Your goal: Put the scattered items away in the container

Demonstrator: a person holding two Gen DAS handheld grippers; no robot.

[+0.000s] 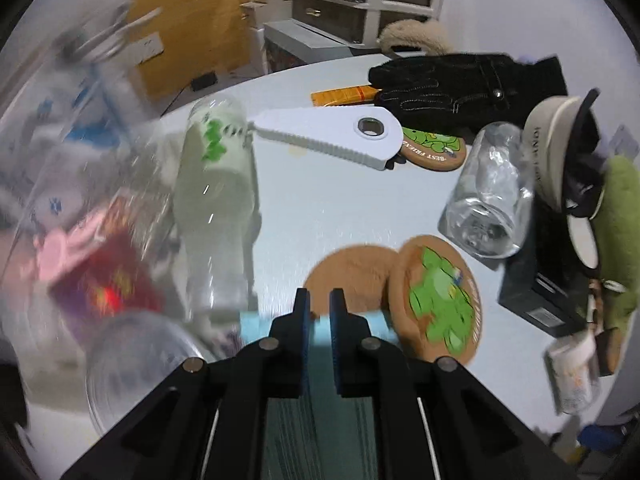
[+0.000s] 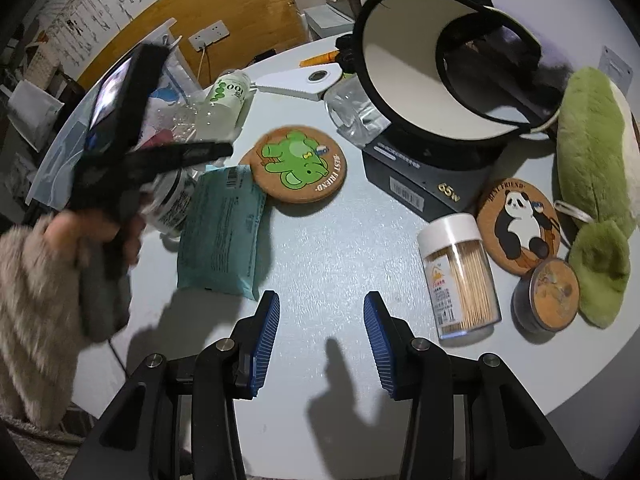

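Observation:
A teal tissue packet (image 2: pixel 222 232) lies flat on the white table (image 2: pixel 340 240). My left gripper (image 1: pixel 320 296) stands over its far edge, and the pads are nearly together with the light teal wrapper (image 1: pixel 256 328) pinched between them. In the right wrist view a hand in a fuzzy sleeve holds that left gripper (image 2: pixel 224 150). The clear plastic container (image 2: pixel 56 160) stands at the left, blurred in the left wrist view, with pink and red items (image 1: pixel 100 272) inside. My right gripper (image 2: pixel 320 300) hangs open over bare table with nothing between its fingers.
Beside the packet lie a green elephant coaster (image 2: pixel 300 164), a clear bottle (image 2: pixel 228 96), a glass jar (image 1: pixel 488 196) and a white flat tool (image 1: pixel 340 132). Right of my right gripper are a toothpick jar (image 2: pixel 460 276), panda coaster (image 2: pixel 520 224), tin (image 2: pixel 548 296), black box (image 2: pixel 420 176), visor cap (image 2: pixel 440 68) and green plush (image 2: pixel 592 140).

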